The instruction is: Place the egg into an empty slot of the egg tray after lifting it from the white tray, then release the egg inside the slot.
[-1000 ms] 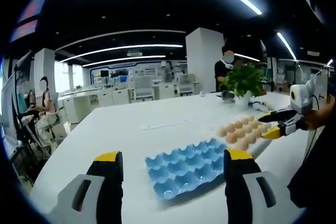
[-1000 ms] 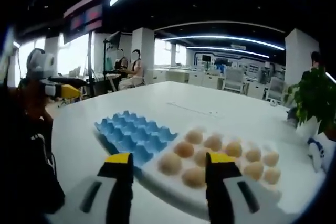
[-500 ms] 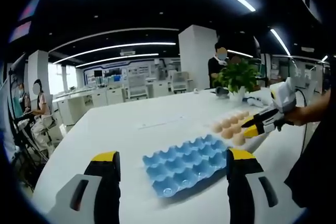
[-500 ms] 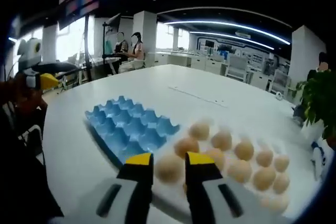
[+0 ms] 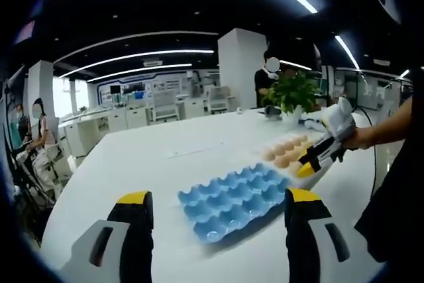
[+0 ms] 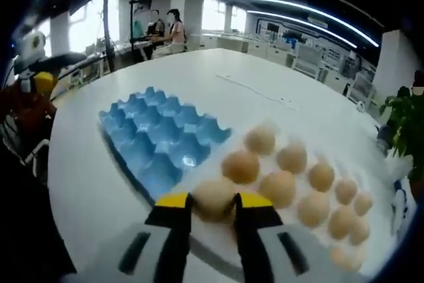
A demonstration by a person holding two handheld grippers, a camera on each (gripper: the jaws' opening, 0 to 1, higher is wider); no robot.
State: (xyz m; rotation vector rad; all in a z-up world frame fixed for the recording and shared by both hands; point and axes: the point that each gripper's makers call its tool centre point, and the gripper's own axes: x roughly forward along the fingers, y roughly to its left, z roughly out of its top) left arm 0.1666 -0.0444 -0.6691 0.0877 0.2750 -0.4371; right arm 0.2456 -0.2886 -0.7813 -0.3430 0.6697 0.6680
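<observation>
The blue egg tray (image 5: pixel 232 200) (image 6: pixel 159 140) lies on the white table with all its slots bare. Beside it, several tan eggs (image 5: pixel 285 152) sit in the white tray (image 6: pixel 213 251). My right gripper (image 6: pixel 213 201) is down at the near corner of that tray. Its yellow-tipped jaws press both sides of the nearest egg (image 6: pixel 213 193), which still rests in the tray. In the left gripper view a hand holds the right gripper (image 5: pixel 307 166) at the eggs. My left gripper (image 5: pixel 218 197) hovers wide open before the blue tray, holding nothing.
A potted plant (image 5: pixel 291 92) (image 6: pixel 405 118) stands at the table's far end behind the eggs. The left gripper (image 6: pixel 38 81) shows at the left edge of the right gripper view. People sit and stand at desks beyond the table.
My right gripper's jaws narrowed from wide apart, then moved forward and down until they closed around the nearest egg. My left gripper stays open and has barely moved.
</observation>
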